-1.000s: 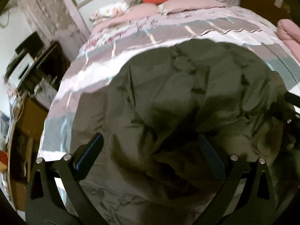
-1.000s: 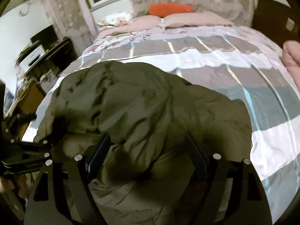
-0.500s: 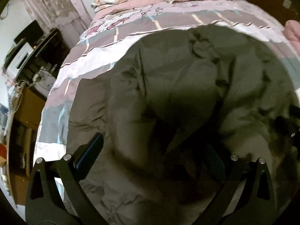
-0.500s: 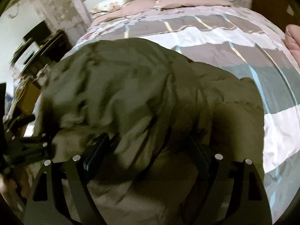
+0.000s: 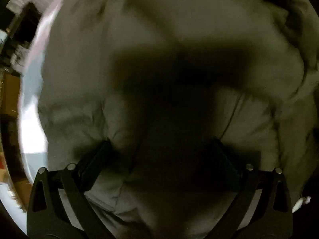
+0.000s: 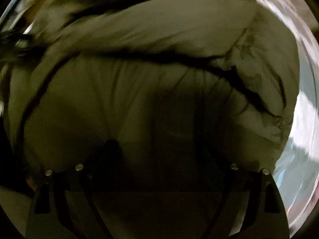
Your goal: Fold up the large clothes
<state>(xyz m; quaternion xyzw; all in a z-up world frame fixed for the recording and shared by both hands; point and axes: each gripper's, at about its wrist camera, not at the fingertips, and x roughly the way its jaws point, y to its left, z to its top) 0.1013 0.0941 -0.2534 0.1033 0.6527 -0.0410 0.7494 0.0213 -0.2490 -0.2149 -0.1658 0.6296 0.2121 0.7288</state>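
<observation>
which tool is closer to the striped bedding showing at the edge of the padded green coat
Neither, as far as I can tell: the left tool and right tool both press into the padded olive-green coat, with striped bedding only at each view's edge.

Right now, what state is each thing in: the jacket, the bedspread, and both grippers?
olive padded jacket: bunched in puffy folds, filling both views
striped bedspread: lying under the jacket, only an edge showing
left gripper: open, fingers pressed into the jacket
right gripper: open, fingers against the jacket
</observation>
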